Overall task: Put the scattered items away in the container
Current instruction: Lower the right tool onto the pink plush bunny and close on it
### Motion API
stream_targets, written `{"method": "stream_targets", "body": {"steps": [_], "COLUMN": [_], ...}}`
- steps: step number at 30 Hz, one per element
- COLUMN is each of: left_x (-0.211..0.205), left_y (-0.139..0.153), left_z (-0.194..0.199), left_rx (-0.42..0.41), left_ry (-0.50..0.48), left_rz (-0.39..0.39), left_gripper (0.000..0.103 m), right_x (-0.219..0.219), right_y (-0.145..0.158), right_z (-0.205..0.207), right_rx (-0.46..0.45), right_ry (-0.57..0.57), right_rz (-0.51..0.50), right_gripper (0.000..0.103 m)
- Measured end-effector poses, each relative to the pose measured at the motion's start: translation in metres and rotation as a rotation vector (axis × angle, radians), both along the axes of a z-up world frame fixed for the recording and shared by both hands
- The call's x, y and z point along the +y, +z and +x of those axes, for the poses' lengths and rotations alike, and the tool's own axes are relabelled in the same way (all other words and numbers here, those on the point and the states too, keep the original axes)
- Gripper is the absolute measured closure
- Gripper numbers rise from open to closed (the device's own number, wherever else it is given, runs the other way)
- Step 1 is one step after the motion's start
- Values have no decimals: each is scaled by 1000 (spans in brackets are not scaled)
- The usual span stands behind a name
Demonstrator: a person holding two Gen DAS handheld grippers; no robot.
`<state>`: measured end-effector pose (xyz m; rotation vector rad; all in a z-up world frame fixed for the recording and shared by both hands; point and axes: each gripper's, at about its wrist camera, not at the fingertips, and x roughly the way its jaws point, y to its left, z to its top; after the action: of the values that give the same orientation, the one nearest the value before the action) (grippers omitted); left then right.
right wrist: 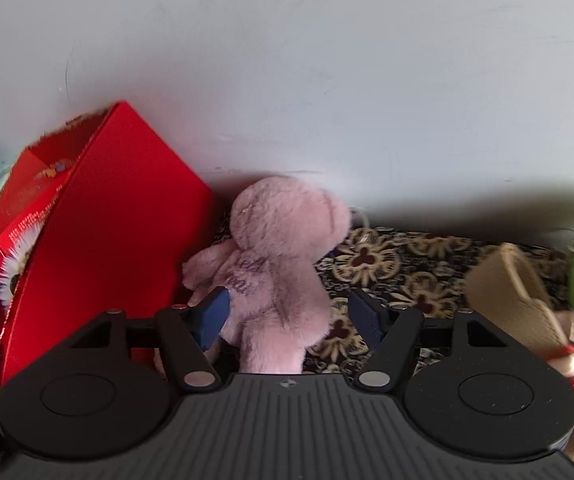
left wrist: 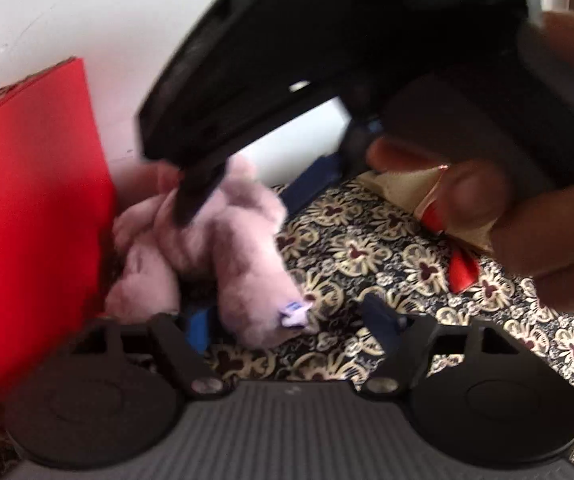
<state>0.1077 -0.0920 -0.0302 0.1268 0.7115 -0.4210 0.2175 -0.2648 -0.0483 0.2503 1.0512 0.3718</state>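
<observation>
At frame left the red box [right wrist: 99,216] stands open, a red-and-white plush [right wrist: 5,264] inside; the pink teddy [right wrist: 283,264] leans beside it, between the spread right gripper [right wrist: 291,316]; left gripper [left wrist: 295,324] likewise spread around it

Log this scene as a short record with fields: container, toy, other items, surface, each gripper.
container: red box, open at the top, standing by the white wall
toy: pink plush bear, on the cloth right beside the box
other items: beige bundle with red ribbon, off to the bear's other side
surface: dark floral cloth
left gripper: open, part of the bear between its fingers, not clamped
right gripper: open, fingers straddling the bear's body
</observation>
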Motion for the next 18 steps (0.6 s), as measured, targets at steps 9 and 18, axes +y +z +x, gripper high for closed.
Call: {"method": "stream_targets", "body": {"steps": [9, 18], "left_x": [5, -3], "left_y": [11, 31], "left_z": [-6, -43], "left_rx": [14, -6], "left_ry": [-26, -125], "left_rz": [-20, -43], "left_gripper": [70, 71], "right_x": [-9, -42], "right_y": [9, 16], "right_z": [-21, -74], "right_rx": [-2, -39], "right_ry": [-23, -139], "right_rz": [35, 36], "right_gripper": [78, 83]}}
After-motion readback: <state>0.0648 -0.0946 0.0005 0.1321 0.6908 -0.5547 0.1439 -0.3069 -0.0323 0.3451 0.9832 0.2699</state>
